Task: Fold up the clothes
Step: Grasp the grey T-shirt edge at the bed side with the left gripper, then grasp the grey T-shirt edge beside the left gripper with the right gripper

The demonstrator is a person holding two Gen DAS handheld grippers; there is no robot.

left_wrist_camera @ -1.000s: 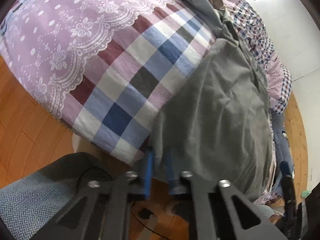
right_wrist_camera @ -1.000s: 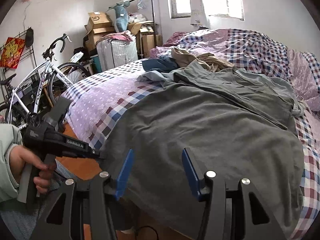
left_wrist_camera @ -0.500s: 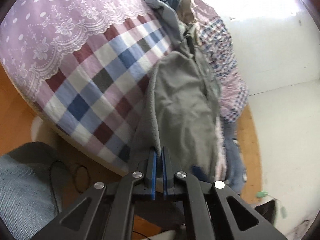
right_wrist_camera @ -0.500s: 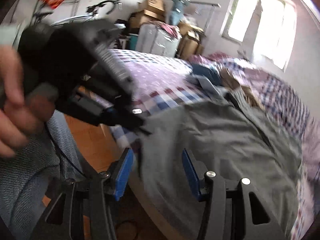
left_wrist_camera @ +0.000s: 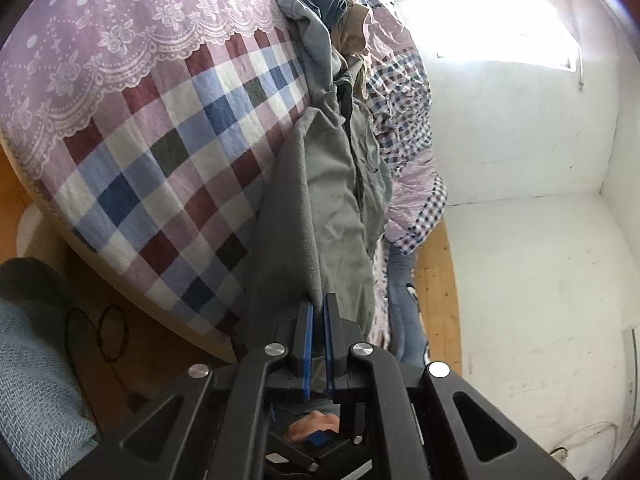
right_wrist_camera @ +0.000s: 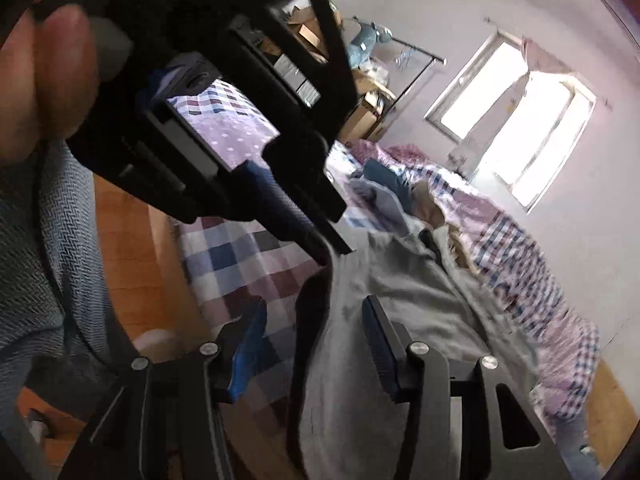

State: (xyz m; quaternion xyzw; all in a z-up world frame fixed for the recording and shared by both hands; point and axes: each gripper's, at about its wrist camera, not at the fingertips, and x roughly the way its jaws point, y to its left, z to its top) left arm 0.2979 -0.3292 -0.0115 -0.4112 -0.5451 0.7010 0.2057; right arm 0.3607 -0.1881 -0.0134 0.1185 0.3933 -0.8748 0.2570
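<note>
A grey garment (left_wrist_camera: 320, 200) lies along the bed and hangs from my left gripper (left_wrist_camera: 316, 304), which is shut on its near edge and holds it lifted. In the right wrist view the same grey garment (right_wrist_camera: 400, 300) stretches away over the bed, its pinched edge held by the left gripper (right_wrist_camera: 324, 252) just ahead. My right gripper (right_wrist_camera: 316, 320) is open, its blue fingers on either side of the hanging edge, not closed on it.
The bed has a checked and purple lace-print cover (left_wrist_camera: 160, 140). A pile of other clothes (left_wrist_camera: 324, 12) lies at the far end. Jeans (left_wrist_camera: 404, 312) lie on the wooden floor by the white wall. Boxes and a window (right_wrist_camera: 508, 116) are beyond.
My left gripper closed on the garment's edge and lifted it up and back, drawing the cloth into a narrow hanging fold. My right gripper moved in under the left one, staying open.
</note>
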